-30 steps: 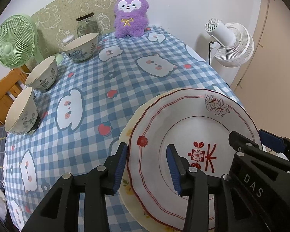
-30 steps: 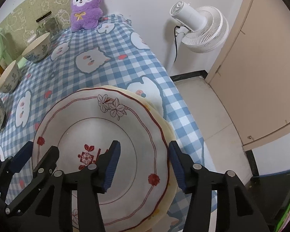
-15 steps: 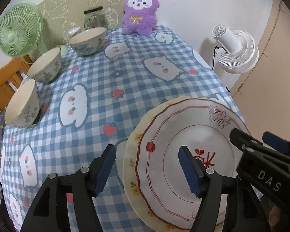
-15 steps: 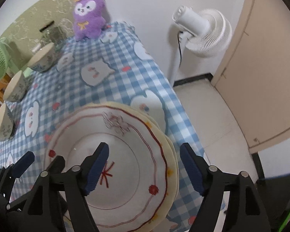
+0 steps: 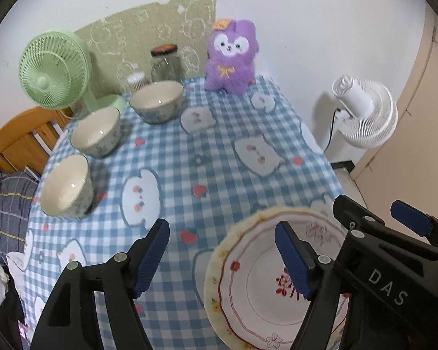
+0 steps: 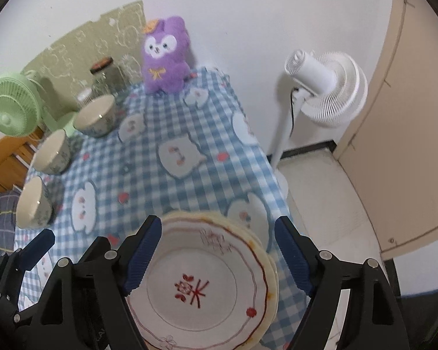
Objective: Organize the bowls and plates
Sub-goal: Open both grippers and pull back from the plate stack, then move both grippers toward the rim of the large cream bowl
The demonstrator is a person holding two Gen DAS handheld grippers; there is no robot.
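Left tongs [image 5: 222, 258] and right tongs [image 6: 218, 255] opening, empty, above the stacked plates [image 6: 201, 285]

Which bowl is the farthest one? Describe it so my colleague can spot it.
Find the purple plush toy at the table's far end. Just left of it, before a glass jar, sits the bowl. Of three in a row, it alone lies nearest the wall.

This is a room in a home. The counter [image 5: 219, 157] has a blue checked cloth with cartoon animals. A purple plush toy [image 5: 230, 58], a green fan [image 5: 54, 70], bowls [image 5: 96, 131] and a wooden chair [image 5: 17, 137] are here.
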